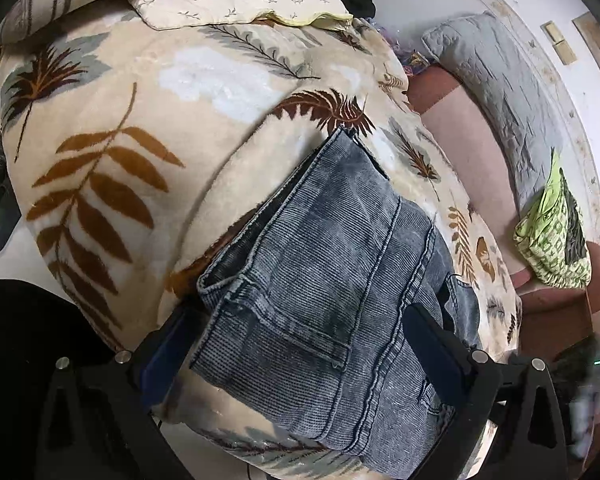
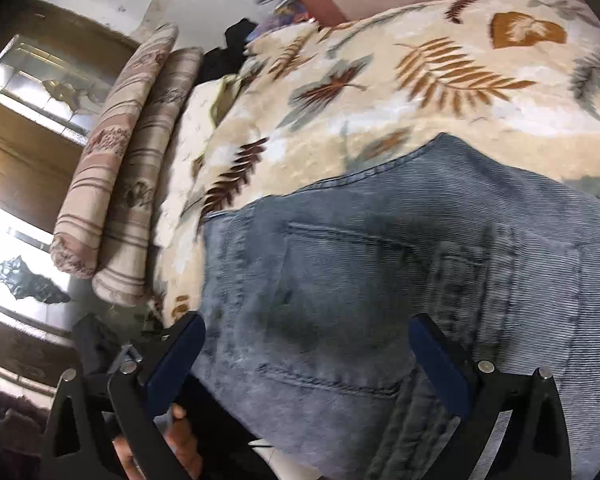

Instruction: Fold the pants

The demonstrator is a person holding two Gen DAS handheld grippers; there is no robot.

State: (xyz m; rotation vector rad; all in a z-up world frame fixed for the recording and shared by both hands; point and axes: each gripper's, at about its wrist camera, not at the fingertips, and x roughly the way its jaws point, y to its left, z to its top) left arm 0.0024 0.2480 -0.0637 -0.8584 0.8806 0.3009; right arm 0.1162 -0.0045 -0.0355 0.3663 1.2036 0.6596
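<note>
Pants: grey-blue washed denim, folded into a thick bundle; lying on leaf blanket near its lower edge; back pocket + double seams facing up; frayed hem end twd upper left in left view; same pants fill most of right view, pocket stitching visible, pic somewhat blurred.

Left gripper: fingers wide apart, straddling the bundle; left finger just off the pants' edge over blanket; other finger over the denim by the waistband side; nothing pinched; contact w/ cloth can't be told.

Right gripper: released, fingers spread wide; one blue pad at pants' left edge, other over the denim near belt-loop area; no cloth betw pads clamped; touching or hovering — can't tell.

Blanket: cream fleece, brown/orange/grey leaf print, covers the bed; pants rest on it; also seen beyond pants in right view.

Pillows: cream one w/ small sprig print at far end of blanket; striped cushions stacked beside it, left of blanket in right view.

Quilt: grey, quilted, along the wall, well apart from pants.

Green bag/cloth: lime w/ pattern, on pinkish sheet right of blanket.

Hand: skin visible under right gripper's left finger, partly hidden.
</note>
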